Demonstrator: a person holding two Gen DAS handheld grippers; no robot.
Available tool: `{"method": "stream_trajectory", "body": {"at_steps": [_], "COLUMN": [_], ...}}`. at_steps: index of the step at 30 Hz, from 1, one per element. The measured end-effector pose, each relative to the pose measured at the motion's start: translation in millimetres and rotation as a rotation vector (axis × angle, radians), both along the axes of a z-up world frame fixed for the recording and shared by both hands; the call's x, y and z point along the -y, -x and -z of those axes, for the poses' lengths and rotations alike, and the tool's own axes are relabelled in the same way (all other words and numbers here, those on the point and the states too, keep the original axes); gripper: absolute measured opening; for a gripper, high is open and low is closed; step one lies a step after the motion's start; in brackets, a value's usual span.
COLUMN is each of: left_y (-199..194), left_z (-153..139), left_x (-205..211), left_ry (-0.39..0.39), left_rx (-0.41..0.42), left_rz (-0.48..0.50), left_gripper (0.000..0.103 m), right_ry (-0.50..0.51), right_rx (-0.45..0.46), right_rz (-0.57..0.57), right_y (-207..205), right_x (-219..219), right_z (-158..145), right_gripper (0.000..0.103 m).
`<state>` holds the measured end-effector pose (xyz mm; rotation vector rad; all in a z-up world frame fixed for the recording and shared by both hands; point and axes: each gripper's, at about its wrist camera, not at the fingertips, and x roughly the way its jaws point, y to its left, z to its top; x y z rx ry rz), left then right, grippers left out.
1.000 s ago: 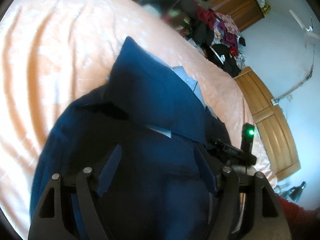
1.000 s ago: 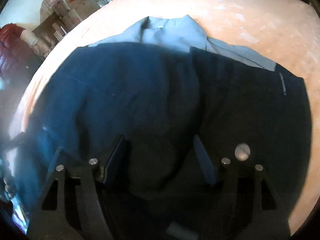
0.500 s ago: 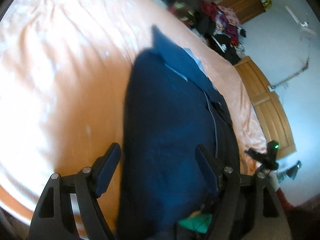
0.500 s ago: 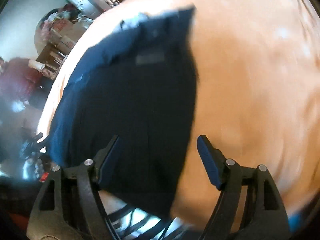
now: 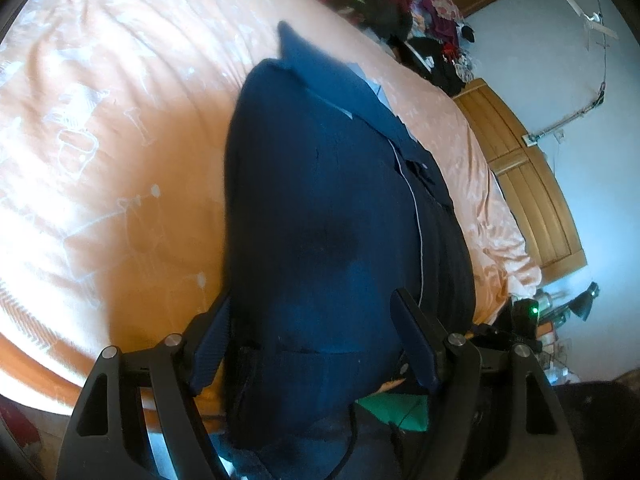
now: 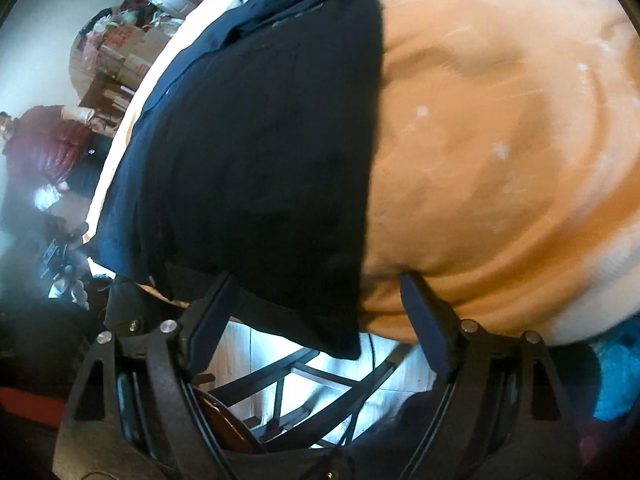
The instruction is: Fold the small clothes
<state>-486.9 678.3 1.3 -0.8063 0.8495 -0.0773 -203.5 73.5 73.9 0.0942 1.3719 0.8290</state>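
Observation:
A dark navy garment [image 5: 328,216] lies folded into a long strip on the orange bedsheet [image 5: 100,152], its near end hanging over the bed's front edge. My left gripper [image 5: 316,344] is open at that near end, with cloth between its fingers but not pinched. In the right wrist view the same navy garment [image 6: 264,140] runs along the bed's left side. My right gripper [image 6: 316,320] stands open at the garment's near corner, which droops past the orange bedsheet [image 6: 500,160].
A pile of mixed clothes [image 5: 404,4] sits at the far end of the bed beside wooden wardrobes [image 5: 532,184]. A person in a red jacket [image 6: 44,148] stands at the left, near stacked boxes [image 6: 120,48]. A chair frame [image 6: 296,384] shows below the bed edge.
Both grippers have pulled back toward the bed's front edge. The garment, spread wide a second ago, now lies as a narrower folded strip, and more bare sheet shows beside it.

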Motion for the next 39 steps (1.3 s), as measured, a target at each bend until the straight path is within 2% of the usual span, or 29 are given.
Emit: {"method": "stream_trajectory", "body": {"at_steps": [4, 8, 10, 12, 13, 14, 15, 16, 17, 19, 21, 24, 29, 33, 35, 39], "left_y": [6, 10, 11, 14, 14, 13, 10, 6, 5, 6, 12, 10, -17, -48, -83, -162], "left_z": [3, 5, 7, 8, 7, 8, 9, 12, 15, 13, -4, -34, -78, -110, -130, -152], "left_x": [0, 3, 5, 3, 4, 7, 12, 16, 18, 17, 7, -3, -19, -45, -54, -79], "left_ry": [0.004, -0.013, -0.047, -0.045, -0.049, -0.067, -0.084, -0.067, -0.016, 0.063, 0.179, 0.241, 0.263, 0.246, 0.218, 0.165], "left_rx": [-0.003, -0.022, -0.048, -0.048, -0.049, -0.059, -0.076, -0.091, -0.086, -0.046, 0.079, 0.213, 0.338, 0.407, 0.434, 0.446], "left_rz": [0.008, 0.029, 0.030, 0.016, 0.016, 0.026, 0.051, 0.081, 0.093, 0.069, 0.022, -0.006, -0.027, -0.056, -0.056, -0.041], "left_gripper": [0.077, 0.076, 0.073, 0.069, 0.069, 0.065, 0.054, 0.039, 0.004, 0.005, 0.004, 0.004, 0.004, 0.004, 0.004, 0.007], "right_ry": [-0.006, -0.027, -0.025, -0.019, -0.018, -0.018, -0.009, -0.030, -0.058, -0.158, -0.290, -0.419, -0.527, -0.573, -0.580, -0.554], "right_rx": [-0.042, -0.047, -0.048, -0.049, -0.042, -0.039, -0.037, -0.033, -0.032, -0.022, -0.011, 0.008, 0.039, 0.073, 0.094, 0.114], "right_rz": [-0.012, -0.036, -0.032, -0.026, -0.021, -0.021, -0.025, -0.027, -0.027, -0.019, 0.012, 0.048, 0.089, 0.144, 0.158, 0.163], "right_y": [7, 11, 10, 10, 11, 11, 13, 16, 17, 19, 15, 2, -24, -75, -101, -183], "right_x": [-2, -6, -5, -5, -5, -5, -5, -5, -2, 7, 19, 26, 20, 10, 4, -30], "right_z": [12, 11, 14, 16, 15, 14, 11, 3, -4, -32, -67, -108, -146, -168, -174, -180], "right_gripper": [0.082, 0.082, 0.082, 0.082, 0.076, 0.050, 0.040, 0.029, 0.024, 0.020, 0.008, 0.006, 0.006, 0.006, 0.006, 0.006]}}
